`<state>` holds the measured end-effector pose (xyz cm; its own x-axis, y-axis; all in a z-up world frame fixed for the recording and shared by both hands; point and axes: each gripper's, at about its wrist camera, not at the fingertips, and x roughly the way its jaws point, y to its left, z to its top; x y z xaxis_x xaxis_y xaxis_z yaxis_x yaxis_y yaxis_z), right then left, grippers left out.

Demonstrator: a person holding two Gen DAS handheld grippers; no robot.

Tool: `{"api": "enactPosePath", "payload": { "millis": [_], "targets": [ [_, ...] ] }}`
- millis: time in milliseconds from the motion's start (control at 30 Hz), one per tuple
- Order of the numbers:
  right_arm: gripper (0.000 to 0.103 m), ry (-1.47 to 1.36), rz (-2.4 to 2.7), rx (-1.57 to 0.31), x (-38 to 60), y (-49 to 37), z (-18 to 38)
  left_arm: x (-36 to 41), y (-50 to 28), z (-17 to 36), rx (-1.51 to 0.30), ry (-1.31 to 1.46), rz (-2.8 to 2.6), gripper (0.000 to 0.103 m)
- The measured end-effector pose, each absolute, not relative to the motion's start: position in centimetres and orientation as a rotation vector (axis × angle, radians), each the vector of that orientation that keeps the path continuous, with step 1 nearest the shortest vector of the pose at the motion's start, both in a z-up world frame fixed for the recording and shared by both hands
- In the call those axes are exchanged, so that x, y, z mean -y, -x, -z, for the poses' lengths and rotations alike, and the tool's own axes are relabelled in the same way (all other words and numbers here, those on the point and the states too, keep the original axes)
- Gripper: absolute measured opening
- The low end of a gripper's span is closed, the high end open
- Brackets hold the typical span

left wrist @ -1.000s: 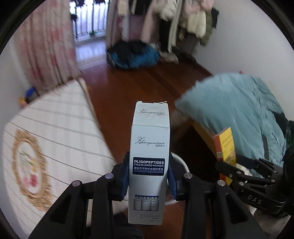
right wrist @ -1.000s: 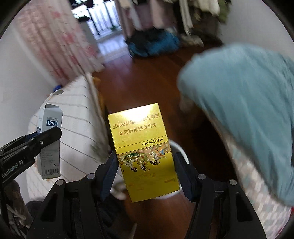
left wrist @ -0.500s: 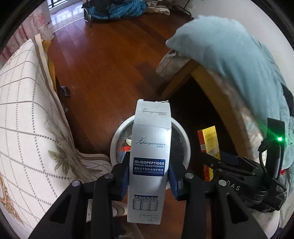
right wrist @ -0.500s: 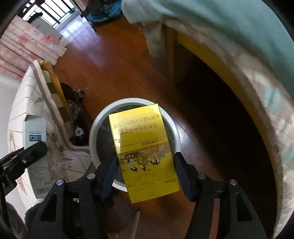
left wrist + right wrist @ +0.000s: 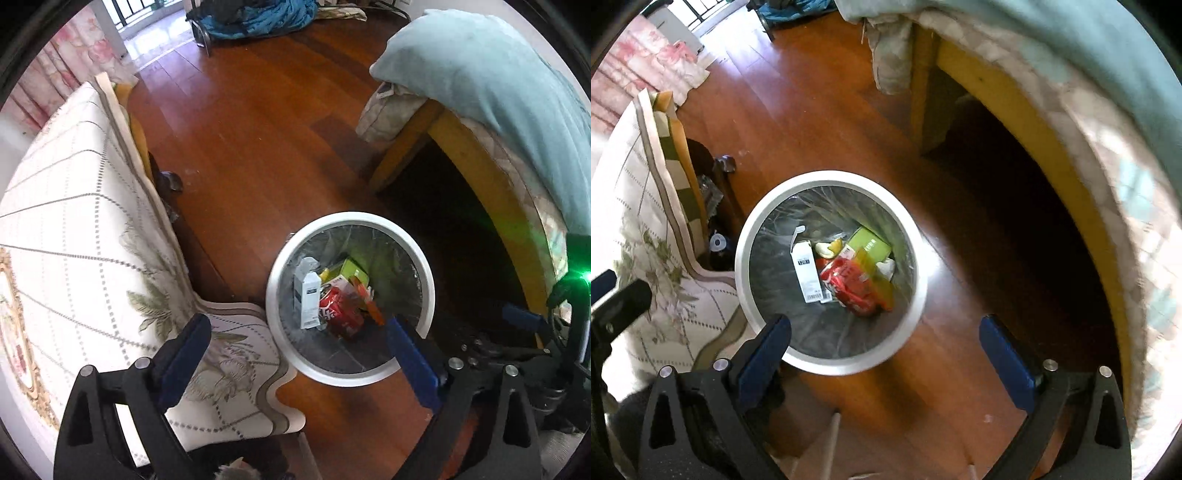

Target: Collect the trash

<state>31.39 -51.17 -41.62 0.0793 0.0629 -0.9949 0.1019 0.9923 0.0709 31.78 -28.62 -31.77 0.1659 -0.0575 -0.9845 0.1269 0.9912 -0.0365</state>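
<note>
Boxes (image 5: 807,271) lie in the bin (image 5: 923,280); my left claw (image 5: 295,341) and right claw (image 5: 884,345) hang wide apart, empty, above. No other trash visible.

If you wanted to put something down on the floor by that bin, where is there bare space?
Bare wood floor stretches beyond the bin, between the patterned cloth and the bed frame. Inside the bin it is crowded with boxes and red packaging.

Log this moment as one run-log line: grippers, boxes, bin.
left gripper: open, empty | right gripper: open, empty | white box: in trash bin | yellow box: in bin, beside red packet
</note>
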Motion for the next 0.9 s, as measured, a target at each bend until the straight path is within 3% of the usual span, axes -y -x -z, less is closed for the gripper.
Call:
{"api": "enactPosePath", "payload": {
  "millis": [367, 900],
  "targets": [
    [0.103, -0.155, -0.027, -1.369, 52.0, -26.6, 32.4, 28.3, -27.5, 25.3, -1.291, -0.059, 0.094, 0.097],
    [0.103, -0.172, -0.154, -1.129, 53.7, -17.0, 15.2, 27.2, -18.8, 9.9, -1.065, 0.028, 0.188, 0.097]
  ]
}}
